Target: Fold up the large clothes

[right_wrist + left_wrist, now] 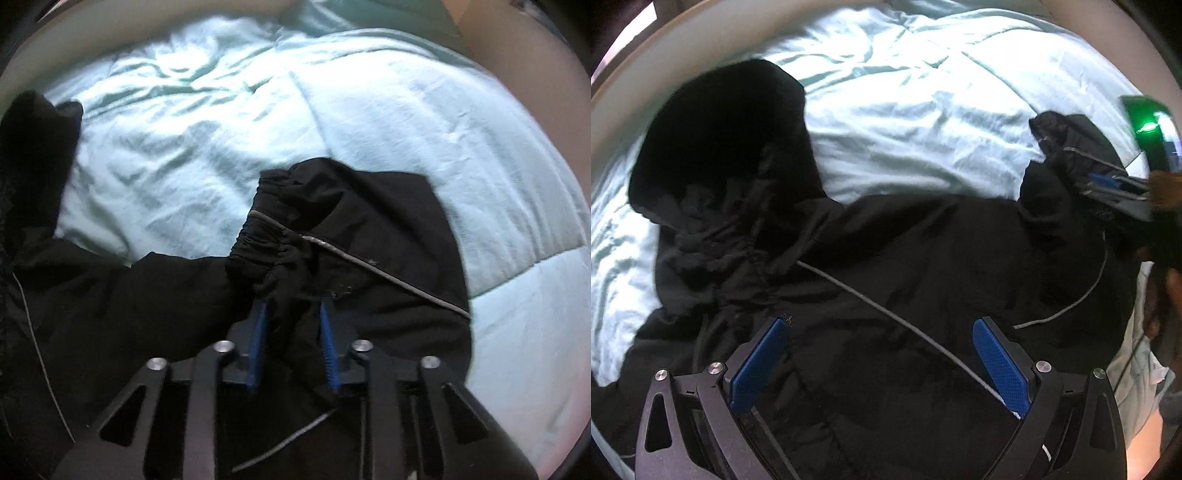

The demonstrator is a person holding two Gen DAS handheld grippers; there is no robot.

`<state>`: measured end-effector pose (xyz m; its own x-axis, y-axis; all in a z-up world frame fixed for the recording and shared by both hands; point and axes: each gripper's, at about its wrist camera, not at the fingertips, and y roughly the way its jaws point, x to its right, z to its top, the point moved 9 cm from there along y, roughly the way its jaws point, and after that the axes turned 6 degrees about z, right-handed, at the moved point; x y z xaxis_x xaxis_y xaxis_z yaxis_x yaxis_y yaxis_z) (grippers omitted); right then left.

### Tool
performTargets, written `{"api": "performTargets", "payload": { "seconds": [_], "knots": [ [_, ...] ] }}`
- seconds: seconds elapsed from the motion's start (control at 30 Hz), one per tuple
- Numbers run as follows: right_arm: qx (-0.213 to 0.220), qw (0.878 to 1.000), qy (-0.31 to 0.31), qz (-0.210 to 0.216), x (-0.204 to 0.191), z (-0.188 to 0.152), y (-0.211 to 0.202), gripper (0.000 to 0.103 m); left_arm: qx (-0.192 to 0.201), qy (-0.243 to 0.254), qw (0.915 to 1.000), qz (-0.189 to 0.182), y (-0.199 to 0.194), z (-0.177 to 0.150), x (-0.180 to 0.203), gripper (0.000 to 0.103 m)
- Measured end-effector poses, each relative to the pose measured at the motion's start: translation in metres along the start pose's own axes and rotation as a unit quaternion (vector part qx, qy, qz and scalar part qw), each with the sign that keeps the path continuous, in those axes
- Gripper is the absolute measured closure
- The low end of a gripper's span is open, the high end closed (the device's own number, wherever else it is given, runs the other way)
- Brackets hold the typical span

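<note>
A large black jacket (pixel 886 258) with thin grey piping lies spread on a pale mint bed cover (pixel 905 103). Its hood lies at the upper left. My left gripper (pixel 882 325) is open above the jacket's body, with nothing between its blue pads. My right gripper (pixel 291 306) is shut on the jacket's elastic sleeve cuff (pixel 273 240) and holds the sleeve up. In the left wrist view the right gripper (pixel 1115 184) shows at the far right, clamped on that sleeve.
The mint bed cover (pixel 332 129) stretches past the jacket toward a pale wall (pixel 701 33) at the far edge. A green-lit device (pixel 1148 125) sits at the right edge. The person's arm (pixel 1167 288) shows at the right.
</note>
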<state>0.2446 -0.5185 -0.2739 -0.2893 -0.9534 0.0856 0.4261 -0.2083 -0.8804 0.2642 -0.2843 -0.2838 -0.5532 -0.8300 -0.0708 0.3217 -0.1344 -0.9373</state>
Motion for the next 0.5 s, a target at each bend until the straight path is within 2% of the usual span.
{"api": "performTargets", "payload": {
  "seconds": [0.03,0.17,0.3,0.43,0.5],
  "knots": [
    [0.006,1.0,0.005,-0.002,0.004,-0.001,-0.007,0.087,-0.004,0.001,1.0,-0.004,0.005,-0.002,0.003,0.002],
    [0.05,0.997,0.055,-0.001,0.043,-0.003,-0.056,0.088,-0.028,0.013,0.9992,-0.025,0.02,-0.014,0.021,0.002],
    [0.092,0.988,0.118,-0.038,0.116,-0.006,-0.114,0.088,-0.027,0.036,0.9985,-0.03,0.018,-0.022,0.041,0.002],
    [0.082,0.976,0.178,-0.099,0.189,-0.015,-0.129,0.086,-0.029,0.047,0.9977,-0.038,0.017,-0.025,0.057,0.002],
    [0.066,0.973,0.202,-0.087,0.209,-0.025,-0.126,0.08,-0.03,0.051,0.9974,-0.041,0.017,-0.025,0.063,0.002]
  ]
}}
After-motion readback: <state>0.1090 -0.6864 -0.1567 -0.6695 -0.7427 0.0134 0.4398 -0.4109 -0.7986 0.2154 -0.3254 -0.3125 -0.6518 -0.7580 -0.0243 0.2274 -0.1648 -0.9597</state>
